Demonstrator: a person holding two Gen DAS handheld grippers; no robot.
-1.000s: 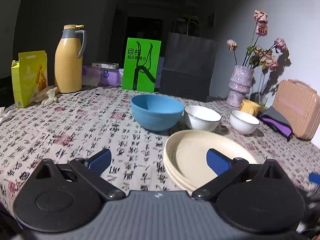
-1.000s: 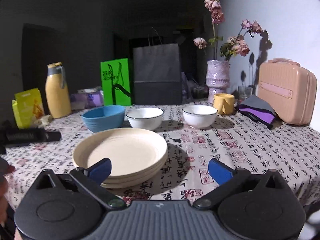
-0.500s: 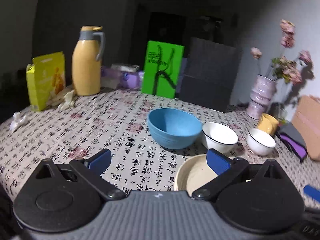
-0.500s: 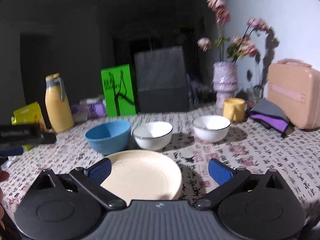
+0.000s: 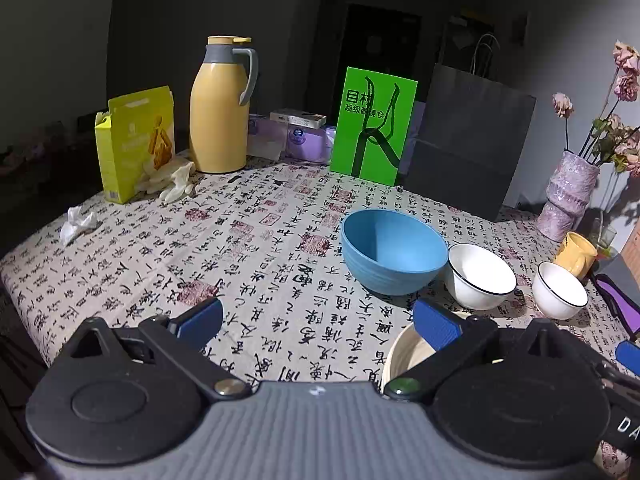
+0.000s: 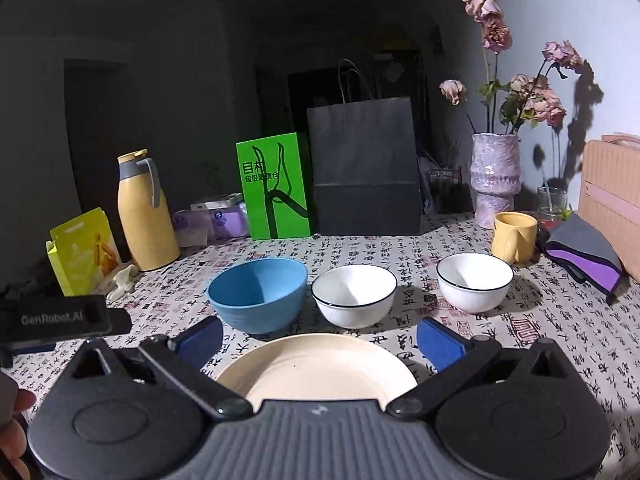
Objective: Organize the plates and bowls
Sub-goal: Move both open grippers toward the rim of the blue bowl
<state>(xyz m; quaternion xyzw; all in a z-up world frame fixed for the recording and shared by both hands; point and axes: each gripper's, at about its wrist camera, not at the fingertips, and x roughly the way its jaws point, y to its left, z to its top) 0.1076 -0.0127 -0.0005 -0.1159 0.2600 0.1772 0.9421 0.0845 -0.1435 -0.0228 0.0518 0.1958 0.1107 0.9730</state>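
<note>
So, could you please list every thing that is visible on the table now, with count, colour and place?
Plates: stack, count unclear, cream, nearest, front centre.
Blue bowl: one, behind the plates, left.
White bowls: two, black rims, right of the blue bowl.
Mug: one, yellow, near the vase.
Vase: one, purple-pink, dried flowers, back right.
Paper bag: one, black, back centre.
Green bag: one, beside the black one.
Thermos: one, yellow, back left.
Yellow box: one, far left.
Case: one, pink, right edge.
Left gripper: fingers open.
Right gripper: fingers open, above the plates.
</note>
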